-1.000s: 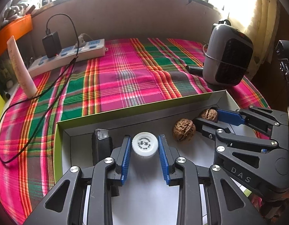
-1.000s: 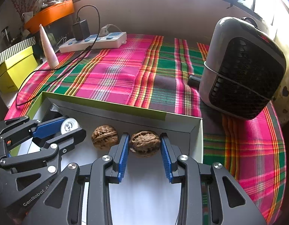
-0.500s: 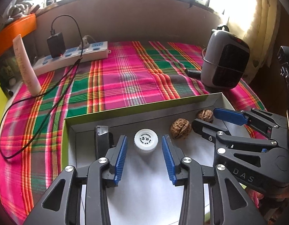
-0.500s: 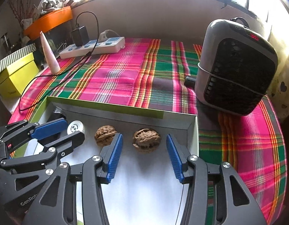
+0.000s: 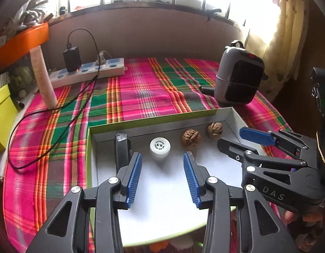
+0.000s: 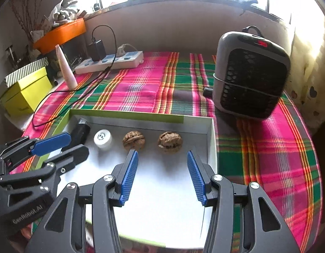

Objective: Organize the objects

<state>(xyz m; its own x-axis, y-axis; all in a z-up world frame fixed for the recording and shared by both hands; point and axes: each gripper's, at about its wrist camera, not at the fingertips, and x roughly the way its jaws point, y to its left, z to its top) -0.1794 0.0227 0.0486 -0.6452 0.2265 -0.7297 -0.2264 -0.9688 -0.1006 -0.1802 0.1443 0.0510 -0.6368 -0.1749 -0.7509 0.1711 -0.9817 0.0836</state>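
Observation:
A shallow white box with a green rim (image 5: 162,119) lies on the plaid cloth. Along its far wall sit a black oblong object (image 5: 121,147), a small white-capped bottle (image 5: 160,145) and two walnuts (image 5: 190,140) (image 5: 214,129). My left gripper (image 5: 162,155) hovers just short of the bottle. Its jaws are opening and nothing is between the pads. In the right wrist view my right gripper (image 6: 162,152) stands open just short of the right walnut (image 6: 169,141), without touching it. Each gripper shows in the other's view, the right gripper (image 5: 232,137) and the left gripper (image 6: 78,143).
A grey fan heater (image 6: 250,73) stands at the right rear of the cloth. At the back left are a power strip (image 5: 86,73) with a black charger and trailing cable, and a pale upright tube (image 5: 44,80). A yellow box (image 6: 25,92) sits off the left edge.
Both grippers have opened and drawn back and up. The left let go of the white-capped bottle and the right let go of the right walnut; both objects stay in the box.

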